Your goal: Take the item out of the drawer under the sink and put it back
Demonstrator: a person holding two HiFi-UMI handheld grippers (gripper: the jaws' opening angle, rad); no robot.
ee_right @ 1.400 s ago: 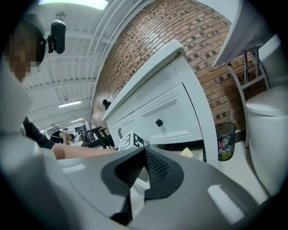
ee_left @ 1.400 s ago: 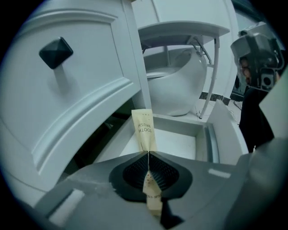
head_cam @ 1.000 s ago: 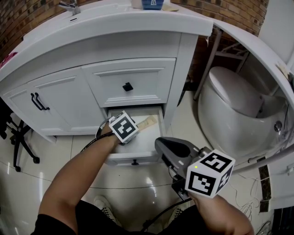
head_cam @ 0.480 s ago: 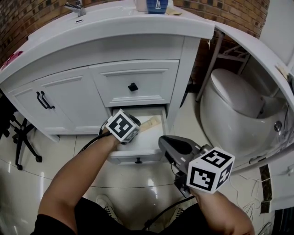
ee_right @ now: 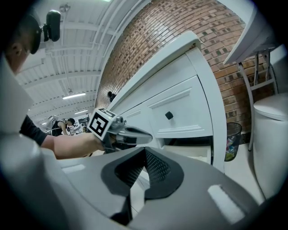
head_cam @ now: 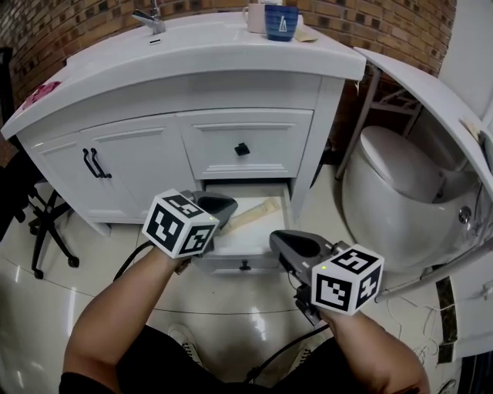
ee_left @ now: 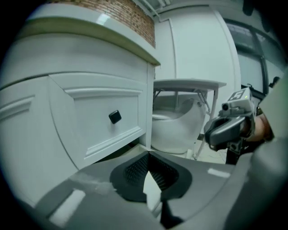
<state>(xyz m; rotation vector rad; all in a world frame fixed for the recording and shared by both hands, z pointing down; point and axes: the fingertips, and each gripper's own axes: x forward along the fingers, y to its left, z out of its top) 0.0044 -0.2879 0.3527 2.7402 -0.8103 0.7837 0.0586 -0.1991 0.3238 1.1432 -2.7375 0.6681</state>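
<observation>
The bottom drawer (head_cam: 248, 240) of the white vanity stands pulled out. A pale wooden item (head_cam: 259, 212) lies slantwise inside it, toward the back right. My left gripper (head_cam: 222, 205) hovers at the drawer's left side, above its rim, shut and empty. My right gripper (head_cam: 282, 243) hangs at the drawer's front right corner, also shut with nothing in it. From the right gripper view, the left gripper (ee_right: 145, 134) points toward the open drawer (ee_right: 194, 152). The left gripper view shows the upper drawer's black knob (ee_left: 114, 117) and the right gripper (ee_left: 224, 131).
A white toilet (head_cam: 400, 192) stands right of the vanity, under a white table edge (head_cam: 431, 85). Cabinet doors with black handles (head_cam: 92, 163) are on the left, a black chair (head_cam: 42, 223) beyond. A blue cup (head_cam: 281, 21) sits on the countertop. Glossy tiled floor lies below.
My left gripper has drawn back from over the drawer, rising and moving left and nearer. The wooden item stays in the drawer. The right gripper has barely moved.
</observation>
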